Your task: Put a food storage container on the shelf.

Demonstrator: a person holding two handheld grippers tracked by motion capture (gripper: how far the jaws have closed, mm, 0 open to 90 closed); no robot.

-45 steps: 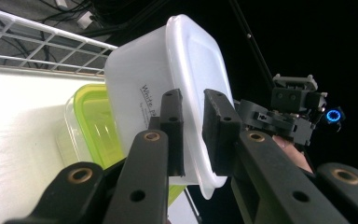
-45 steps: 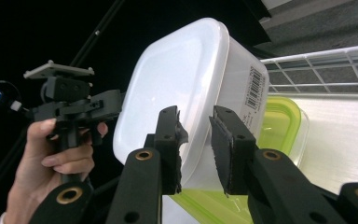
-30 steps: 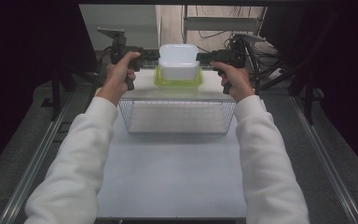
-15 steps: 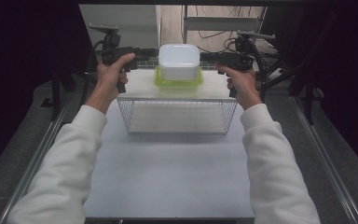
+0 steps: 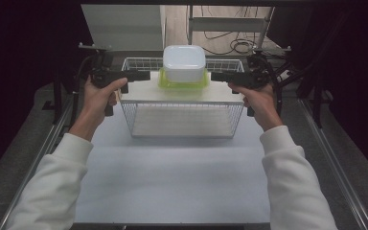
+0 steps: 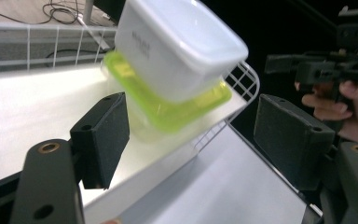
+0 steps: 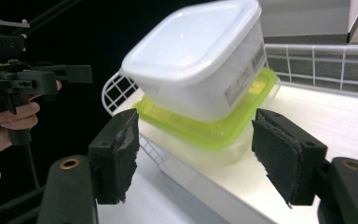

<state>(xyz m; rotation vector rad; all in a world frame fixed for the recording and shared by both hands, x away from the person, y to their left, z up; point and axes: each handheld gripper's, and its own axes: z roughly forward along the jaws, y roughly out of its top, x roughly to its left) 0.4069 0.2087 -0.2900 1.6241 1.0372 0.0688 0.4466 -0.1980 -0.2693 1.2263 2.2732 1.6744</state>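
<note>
1. reading left to right in the high view, the left gripper (image 5: 141, 75) sat just off the left side of the tubs, its jaws spread with nothing between them; they had just been opening.
2. the white tub (image 5: 184, 62) sat stacked on the green-lidded tub (image 5: 182, 81), on the white board (image 5: 182, 93) laid across the wire basket (image 5: 182, 120), toward the back of the board.
3. the right gripper (image 5: 218, 76) stood off the stack's right side, jaws likewise spread and bare, also just opened.
4. judging from this, the stack looked set down and let go; what was left seemed only to draw both hands away, unless the tubs were to go elsewhere.
5. the left gripper view showed print on the white tub's (image 6: 177, 44) side and the basket's curved corner (image 6: 247, 79), which the high view did not resolve.
6. the right gripper view showed a label (image 7: 240, 86) on the white tub, the clear body under the green lid (image 7: 209, 126), and worn, frayed pads (image 7: 123, 154).
</note>
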